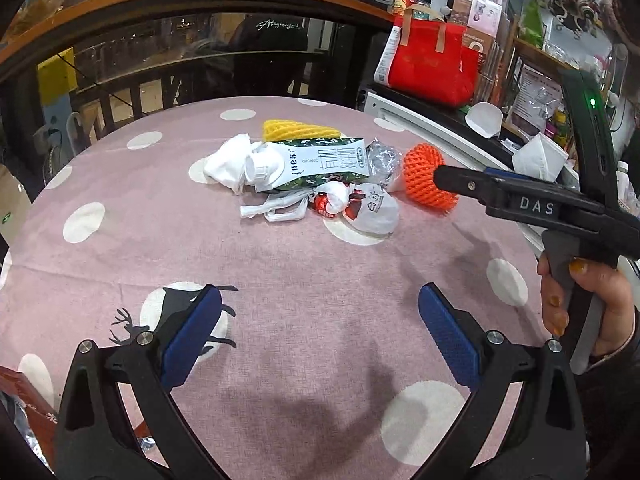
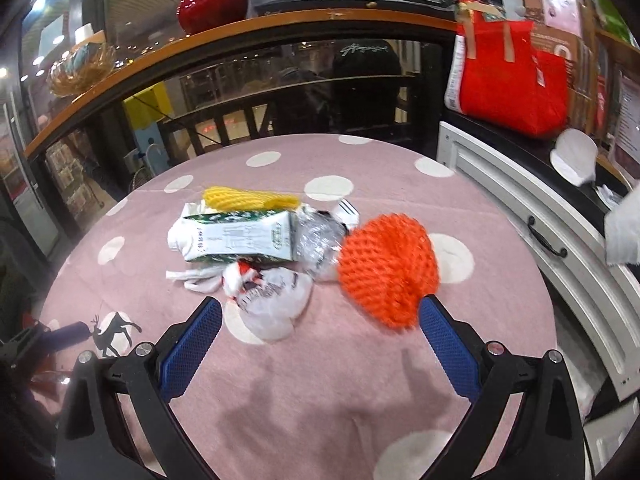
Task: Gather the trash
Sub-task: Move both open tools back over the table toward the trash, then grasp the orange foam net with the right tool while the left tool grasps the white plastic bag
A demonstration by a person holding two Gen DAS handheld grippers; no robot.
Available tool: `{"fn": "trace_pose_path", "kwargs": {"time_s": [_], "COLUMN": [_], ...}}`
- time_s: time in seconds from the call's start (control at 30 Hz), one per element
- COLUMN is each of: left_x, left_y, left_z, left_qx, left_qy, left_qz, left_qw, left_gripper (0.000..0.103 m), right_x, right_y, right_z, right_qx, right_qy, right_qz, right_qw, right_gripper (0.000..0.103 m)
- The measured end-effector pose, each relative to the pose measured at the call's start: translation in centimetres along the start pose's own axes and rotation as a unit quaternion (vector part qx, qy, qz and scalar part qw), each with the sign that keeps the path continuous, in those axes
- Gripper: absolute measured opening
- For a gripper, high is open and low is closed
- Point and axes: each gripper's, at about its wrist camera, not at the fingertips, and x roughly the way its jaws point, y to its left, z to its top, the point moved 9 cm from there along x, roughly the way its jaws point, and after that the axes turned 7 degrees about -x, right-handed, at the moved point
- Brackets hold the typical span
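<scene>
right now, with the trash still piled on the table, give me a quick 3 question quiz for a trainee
1. True or false: the left claw is open and holds nothing.
2. Which item lies nearest the right claw? A) yellow foam net B) orange foam net C) milk carton
3. Fill in: the table wears a pink tablecloth printed with white ____.

Key
1. True; its blue pads are spread apart over bare cloth.
2. B; it sits just beyond the right-hand pad, while the carton and yellow net lie farther back.
3. Dots.
</scene>
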Motion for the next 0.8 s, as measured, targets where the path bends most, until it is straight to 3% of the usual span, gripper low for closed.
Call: {"fn": "trace_pose_path", "kwargs": {"time_s": [0.1,0.3,0.37,0.47,0.53,0.6,0.7,0.8], "left_x": [0.2,0.8,0.9,1.0,1.3,1.9,3.2,5.1], "left_y": [0.2,0.1,-0.2,-0.6,-1.0,-1.7,-2.6,-3.7], "left_z": [0.4,0.8,1.1,1.5,1.8,2.0,2.1,2.5], "left_qx": [-0.001,-0.011,-0.011,-0.006,-0.004,0.002,0.003,-0.004], "left_qy": [-0.005,0.000,-0.001,-0.004,-0.004,0.003,0.018,0.036], "left_qz": [0.005,-0.003,-0.005,-0.005,-0.006,-0.009,-0.016,-0.022], "left_qw": [1.0000,0.9999,0.9999,1.0000,1.0000,1.0000,0.9997,0.9991], "left_gripper": [0.097,0.097,0.096,0.096,0.095,0.091,0.082,0.074], "right_x": [0.4,3.9,5.0,6.4,6.9,6.7,5.4,3.8], "right_y": [-0.6,-4.6,-5.2,-5.6,-5.7,-5.8,-5.9,-6.2], "right_z": [1.0,0.1,-0.3,-0.8,-1.2,-1.3,-1.3,-1.5], "right_qx": [-0.009,0.028,0.037,0.044,0.048,0.055,0.060,0.060], "right_qy": [-0.009,0.044,0.059,0.080,0.090,0.087,0.070,0.056], "right_qz": [-0.029,-0.072,-0.066,-0.053,-0.049,-0.042,-0.040,-0.042], "right_qw": [0.999,0.996,0.995,0.994,0.994,0.994,0.995,0.996], "right_gripper": [0.096,0.090,0.087,0.069,0.045,0.030,0.020,0.018]}}
